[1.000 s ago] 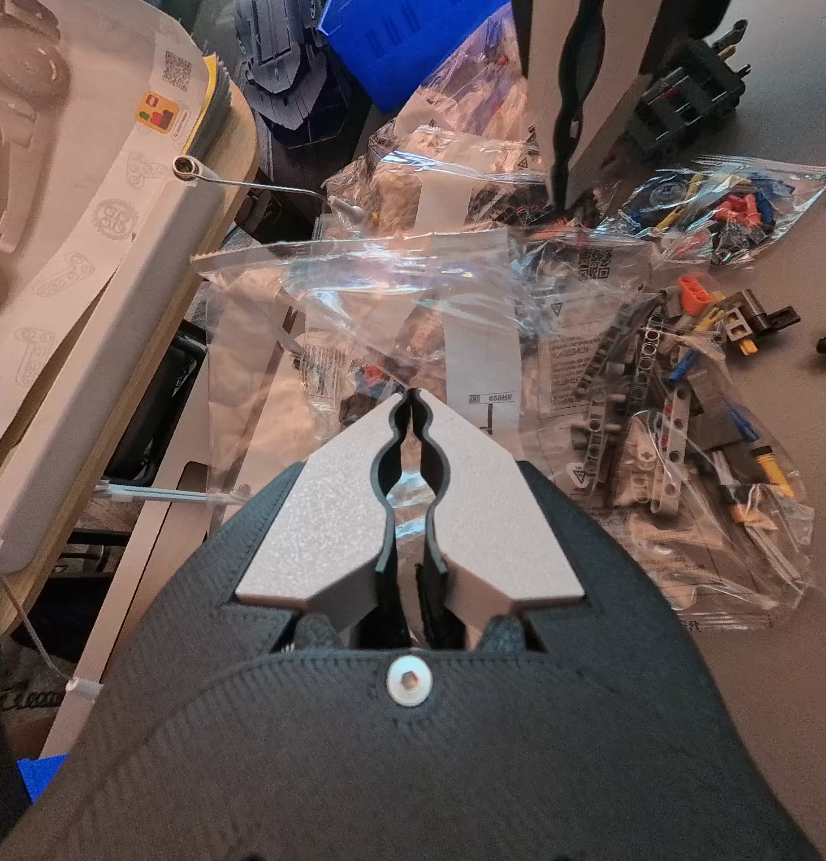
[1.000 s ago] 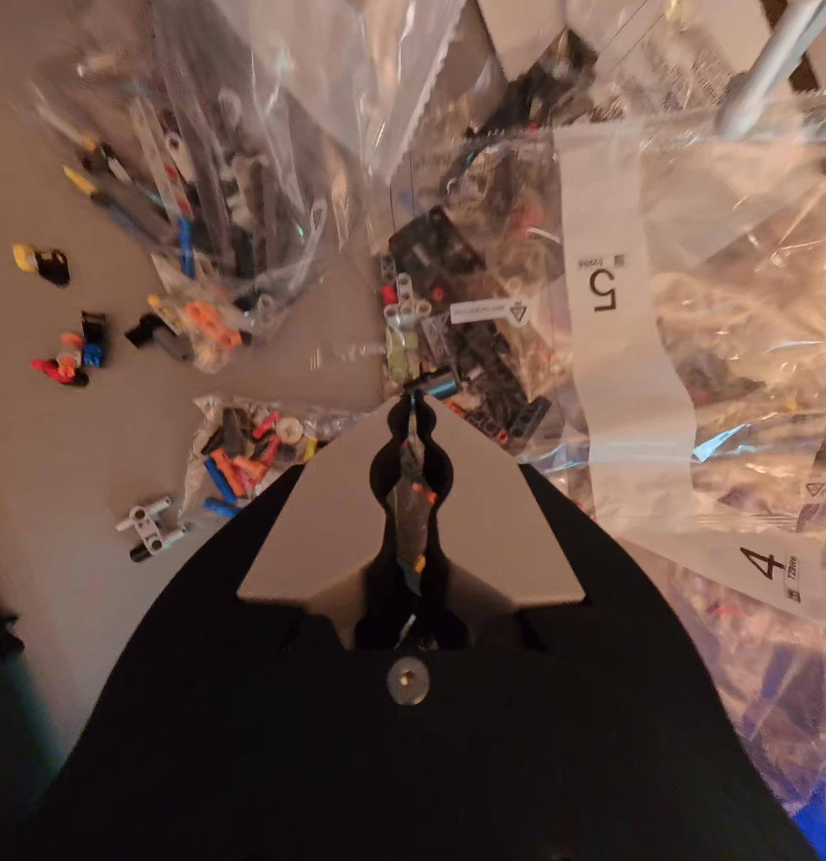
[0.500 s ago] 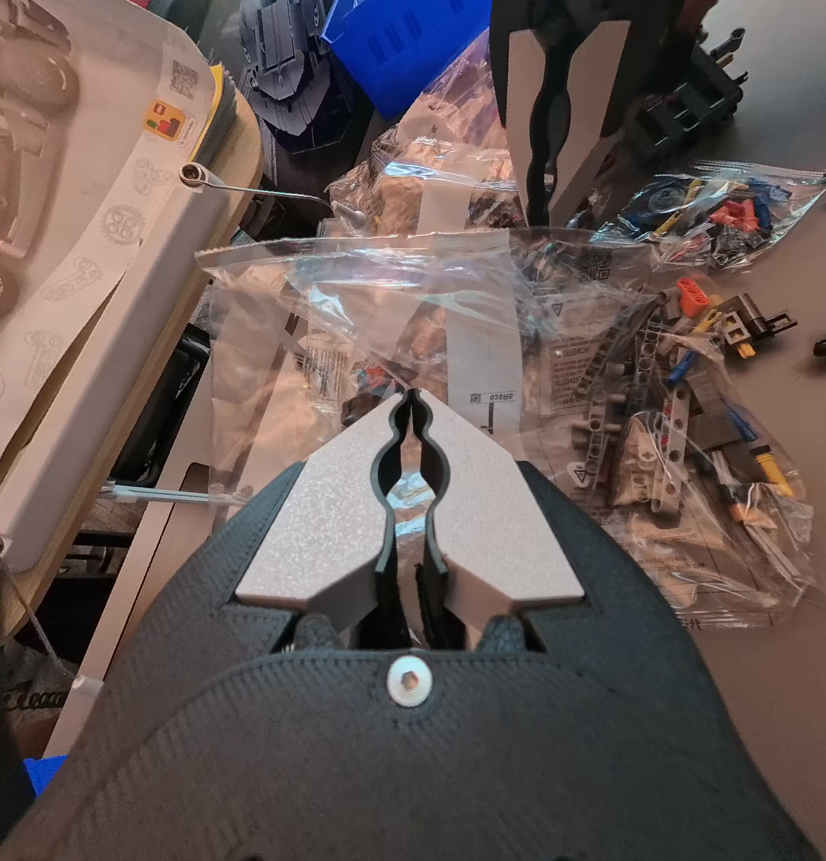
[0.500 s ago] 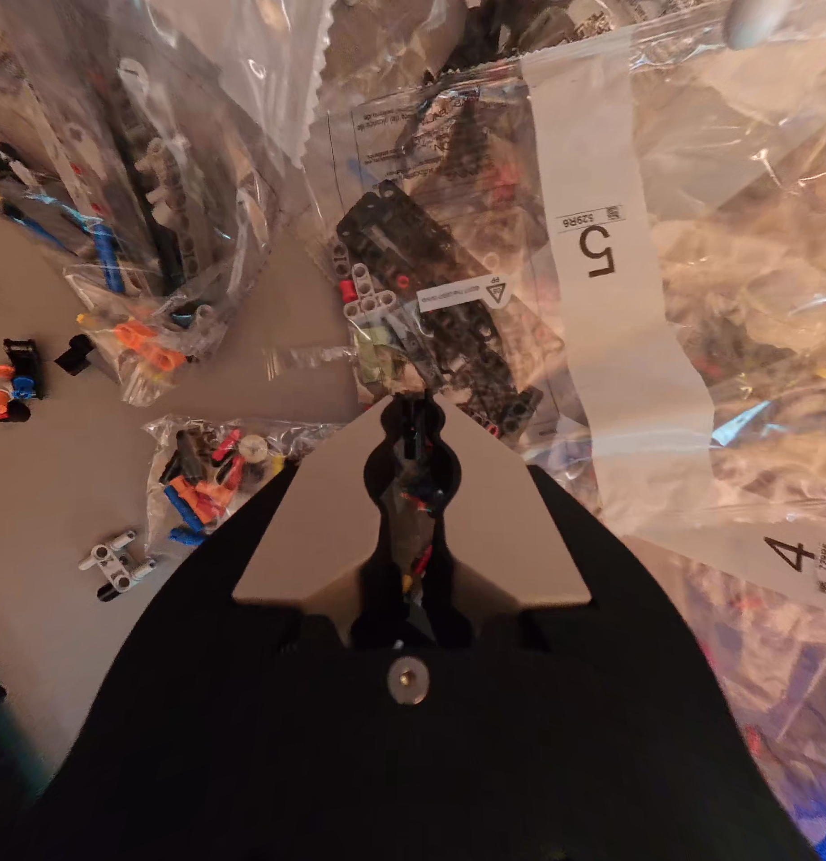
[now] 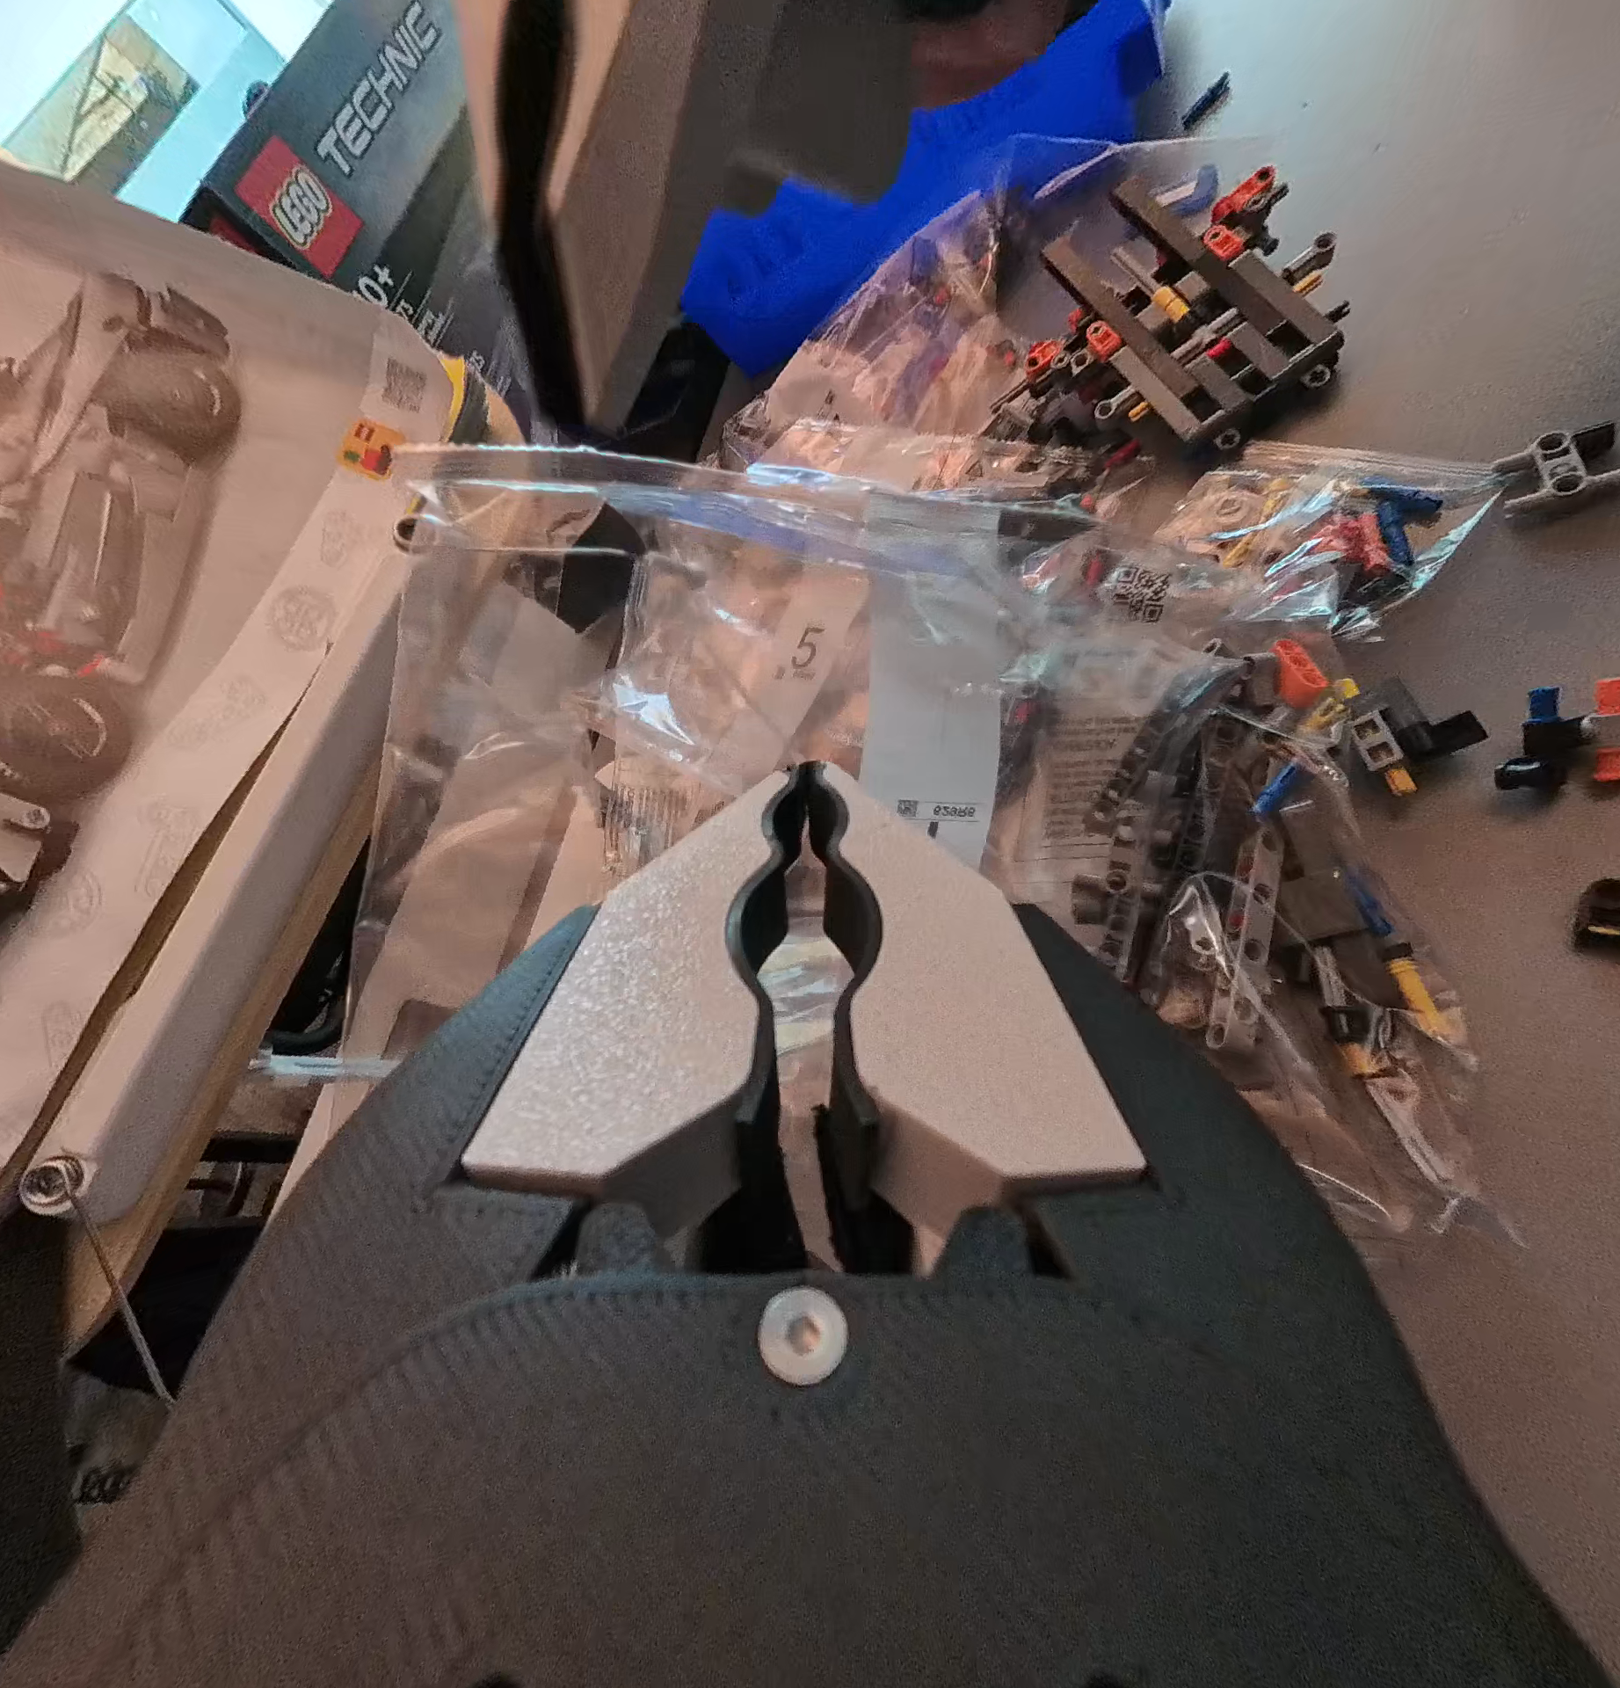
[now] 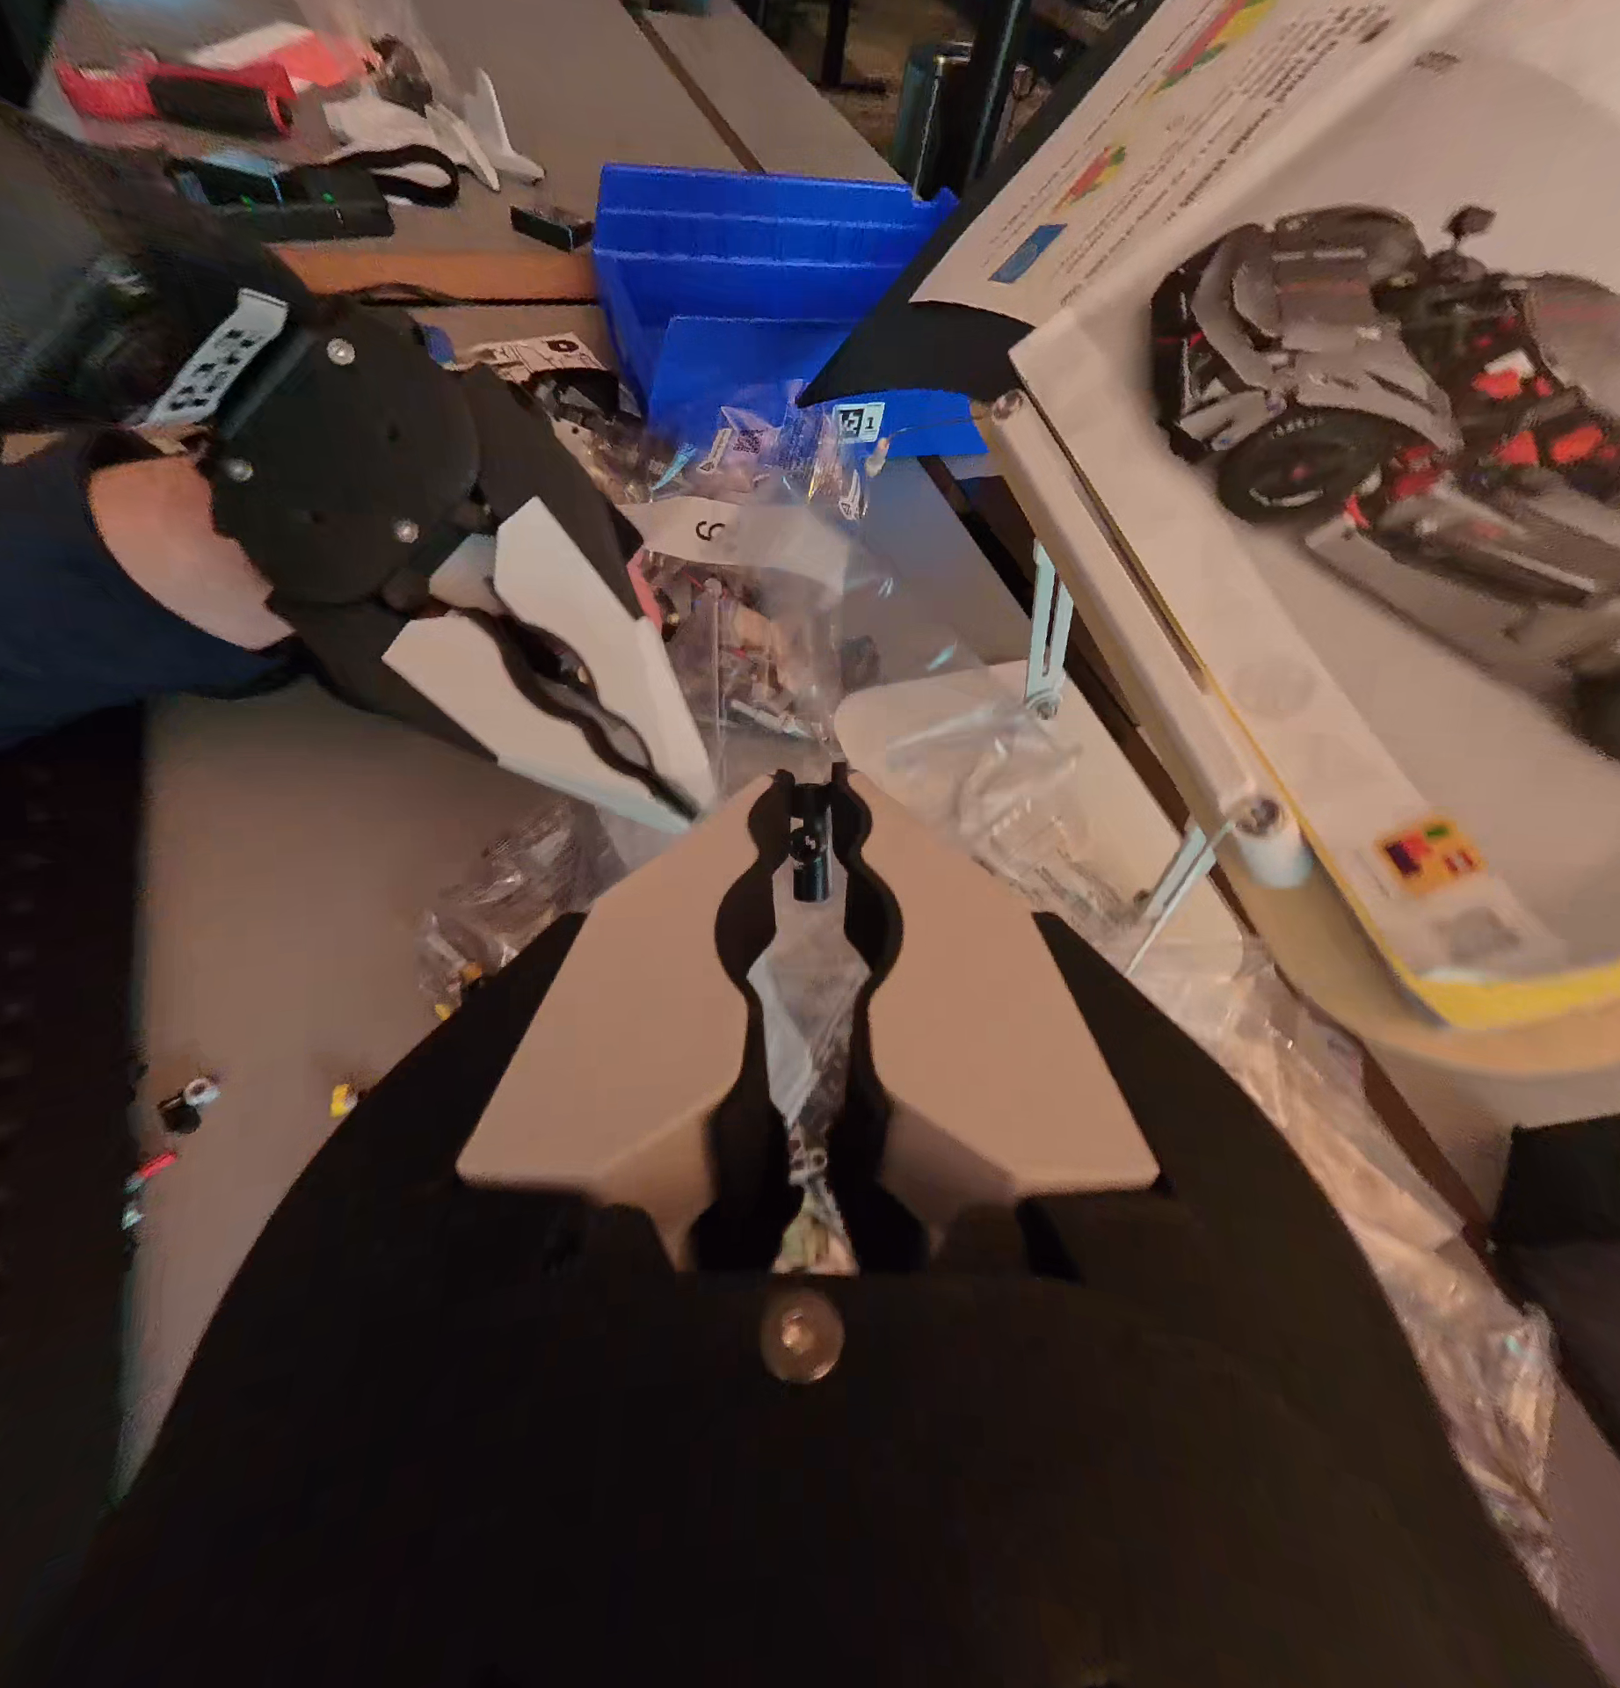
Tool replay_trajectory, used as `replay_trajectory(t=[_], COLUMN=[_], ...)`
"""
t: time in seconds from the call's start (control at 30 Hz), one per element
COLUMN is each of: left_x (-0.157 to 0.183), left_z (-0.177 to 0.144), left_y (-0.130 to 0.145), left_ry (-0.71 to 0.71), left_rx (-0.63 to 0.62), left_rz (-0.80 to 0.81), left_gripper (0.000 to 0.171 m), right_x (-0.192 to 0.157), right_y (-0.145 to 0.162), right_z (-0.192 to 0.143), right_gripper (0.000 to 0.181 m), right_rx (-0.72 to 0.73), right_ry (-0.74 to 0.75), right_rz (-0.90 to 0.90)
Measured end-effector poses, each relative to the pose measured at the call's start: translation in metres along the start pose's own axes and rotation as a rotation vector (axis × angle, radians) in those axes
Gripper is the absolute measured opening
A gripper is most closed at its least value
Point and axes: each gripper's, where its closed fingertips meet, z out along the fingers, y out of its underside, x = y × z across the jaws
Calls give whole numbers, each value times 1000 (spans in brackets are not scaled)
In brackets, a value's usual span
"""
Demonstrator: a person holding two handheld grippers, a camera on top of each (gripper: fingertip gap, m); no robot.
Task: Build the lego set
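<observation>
Your left gripper (image 5: 804,793) has its jaws pressed together at the tips, pinching the large clear plastic bag with a white strip (image 5: 696,658), which stands up just ahead of it. Right of that gripper, a second clear bag of grey, black, blue and yellow pieces (image 5: 1262,913) lies on the grey desk (image 5: 1518,228). Further right on the desk sit loose small pieces: blue, black and orange connectors (image 5: 1573,731). Ahead and to the right is the dark grey part-built frame with red and yellow pins (image 5: 1199,320). Left of the gripper, the white instruction booklet with a car picture (image 5: 148,548) rests on a stand. Your right gripper (image 6: 810,785) is nearly closed, jaws narrow, holding a small black pin-like piece (image 6: 810,845) between the tips, lifted clear of the desk. Clear bags (image 6: 970,785) lie just below and ahead of it. The left gripper's white fingers (image 6: 559,676) show just ahead-left of your right one, tips close. A blue plastic bin (image 6: 751,274) is well ahead.
</observation>
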Motion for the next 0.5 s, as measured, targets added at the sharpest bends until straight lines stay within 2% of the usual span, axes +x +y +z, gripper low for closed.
replay_trajectory(t=[0.13, 0.3, 0.4, 0.5], left_x=[3, 5, 5, 3], left_z=[1, 0, -1, -1], left_y=[-3, -8, -7, -4], left_ry=[7, 8, 6, 0], left_rx=[5, 20, 15, 9], left_rz=[14, 28, 30, 24], left_gripper=[0, 0, 0, 0], right_x=[-9, -5, -6, -6], right_y=[-11, -13, -8, -15], right_z=[22, 37, 37, 22], right_gripper=[5, 6, 27, 25], right_rx=[-12, -30, -51, -10], right_ry=[-46, -8, -37, -22], right_rz=[-11, -15, 20, 0])
